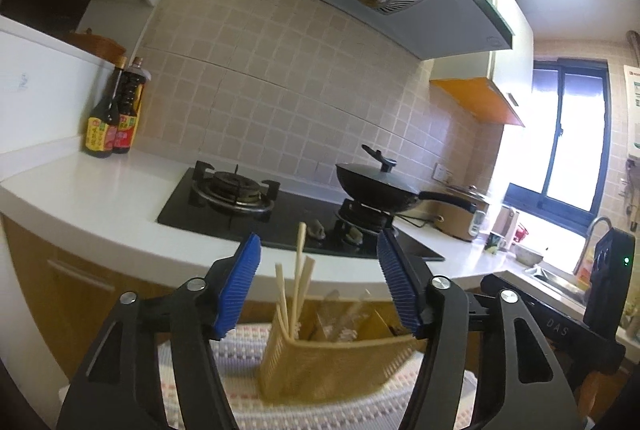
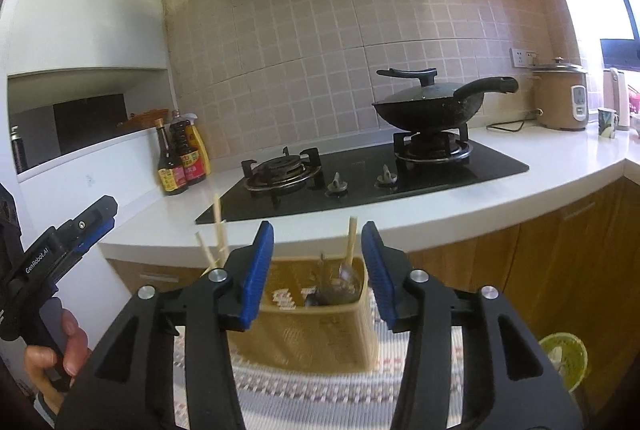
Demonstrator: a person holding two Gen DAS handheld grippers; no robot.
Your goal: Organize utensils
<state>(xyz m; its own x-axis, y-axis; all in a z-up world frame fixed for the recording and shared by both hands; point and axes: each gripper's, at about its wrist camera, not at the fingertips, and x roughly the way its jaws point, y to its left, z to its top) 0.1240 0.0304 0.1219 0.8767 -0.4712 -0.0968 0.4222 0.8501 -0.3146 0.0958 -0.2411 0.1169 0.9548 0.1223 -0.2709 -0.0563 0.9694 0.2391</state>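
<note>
A tan woven utensil basket [image 1: 340, 362] stands on a striped woven mat [image 1: 236, 350], below the white counter's edge. Pale wooden chopsticks [image 1: 298, 270] stand upright in its left end. My left gripper [image 1: 318, 238] is open, its blue pads [image 1: 236, 290] wide to either side above the basket and touching nothing. In the right wrist view the same basket [image 2: 320, 330] holds chopsticks [image 2: 219, 230] at the left, with one more chopstick [image 2: 351, 242] and spoons [image 2: 340, 282] at the right. My right gripper [image 2: 317, 226] is open in front of it, nothing between its pads.
Behind lies a black gas hob [image 2: 360, 173] with a lidded wok [image 2: 428, 105] on its right burner. Sauce bottles [image 2: 180, 157] stand at the counter's left, a rice cooker [image 2: 560, 97] at its right. A hand [image 2: 68, 346] holds the left gripper. A green bowl [image 2: 562, 354] sits low right.
</note>
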